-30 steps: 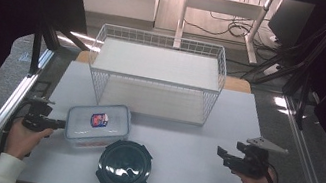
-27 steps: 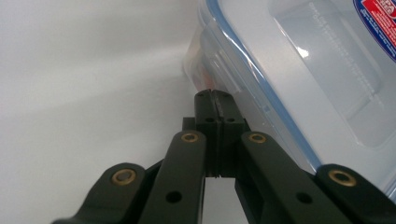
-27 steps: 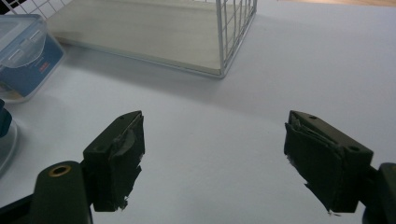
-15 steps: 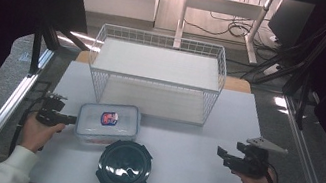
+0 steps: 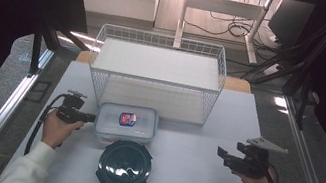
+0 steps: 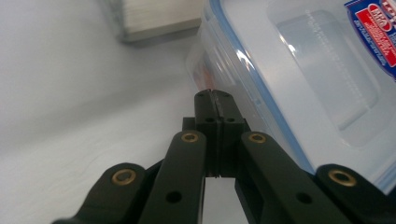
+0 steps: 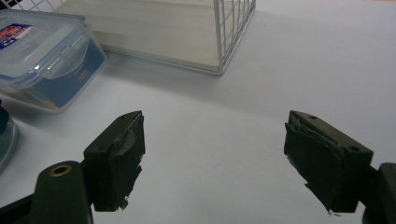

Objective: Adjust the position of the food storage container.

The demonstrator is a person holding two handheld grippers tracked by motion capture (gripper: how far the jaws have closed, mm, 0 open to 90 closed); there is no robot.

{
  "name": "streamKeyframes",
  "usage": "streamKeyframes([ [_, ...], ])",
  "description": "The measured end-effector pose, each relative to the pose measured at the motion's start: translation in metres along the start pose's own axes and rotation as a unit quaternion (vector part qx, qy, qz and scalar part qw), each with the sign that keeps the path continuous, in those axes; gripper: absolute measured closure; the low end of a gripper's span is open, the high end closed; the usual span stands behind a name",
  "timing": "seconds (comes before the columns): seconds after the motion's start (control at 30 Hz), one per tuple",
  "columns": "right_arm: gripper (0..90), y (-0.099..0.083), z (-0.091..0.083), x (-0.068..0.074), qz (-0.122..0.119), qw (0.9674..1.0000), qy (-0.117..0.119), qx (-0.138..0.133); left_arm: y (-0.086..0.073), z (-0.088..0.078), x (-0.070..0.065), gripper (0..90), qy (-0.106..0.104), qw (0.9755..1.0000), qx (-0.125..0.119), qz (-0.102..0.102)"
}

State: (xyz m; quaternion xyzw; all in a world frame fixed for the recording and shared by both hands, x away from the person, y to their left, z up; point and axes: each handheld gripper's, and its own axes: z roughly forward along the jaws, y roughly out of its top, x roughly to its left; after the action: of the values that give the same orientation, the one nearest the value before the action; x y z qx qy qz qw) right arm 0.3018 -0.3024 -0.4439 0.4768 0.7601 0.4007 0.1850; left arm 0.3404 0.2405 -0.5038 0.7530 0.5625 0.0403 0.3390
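Observation:
A clear rectangular food box [image 5: 125, 124] with a blue-sealed lid and a red-and-blue label lies on the white table, just in front of the wire basket. My left gripper [image 5: 91, 118] is shut, and its tips rest against the box's left side. In the left gripper view the closed jaws [image 6: 213, 93] meet the box wall [image 6: 303, 84] just below the lid rim. My right gripper [image 5: 221, 153] hovers open at the right of the table, pointing left. Nothing sits between its pads [image 7: 212, 154]. The box [image 7: 42, 51] lies far off to its left.
A white wire basket [image 5: 165, 36] with a pale board inside stands at the back middle, its corner [image 7: 233, 28] ahead of the right gripper. A round dark container [image 5: 124, 166] sits near the front edge, below the box. White tabletop [image 5: 186, 177] separates the two grippers.
My left gripper moved right with the food box ahead of it. The box slid right and squared up before the basket. The right gripper stayed put.

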Motion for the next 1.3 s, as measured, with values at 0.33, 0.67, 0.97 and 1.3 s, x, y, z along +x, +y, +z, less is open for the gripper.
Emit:
streamKeyframes([
  [0.33, 20.3, -0.001, 0.002, 0.001, 0.001, 1.0000, 0.000, 0.002, 0.012, 0.013, -0.019, 90.0, -0.017, 0.9998, -0.001, 0.013],
  [0.67, 20.3, -0.001, 0.003, 0.002, 0.000, 1.0000, 0.000, 0.006, 0.015, 0.022, -0.029, 90.0, -0.040, 0.9991, -0.003, 0.012],
  [0.97, 20.3, -0.002, 0.004, 0.002, 0.000, 1.0000, -0.001, 0.007, 0.019, 0.027, -0.038, 90.0, -0.040, 0.9990, -0.001, 0.021],
  [1.3, 20.2, -0.003, 0.007, 0.002, 0.000, 1.0000, -0.001, 0.010, 0.021, 0.032, -0.048, 90.0, -0.049, 0.9985, -0.003, 0.026],
])
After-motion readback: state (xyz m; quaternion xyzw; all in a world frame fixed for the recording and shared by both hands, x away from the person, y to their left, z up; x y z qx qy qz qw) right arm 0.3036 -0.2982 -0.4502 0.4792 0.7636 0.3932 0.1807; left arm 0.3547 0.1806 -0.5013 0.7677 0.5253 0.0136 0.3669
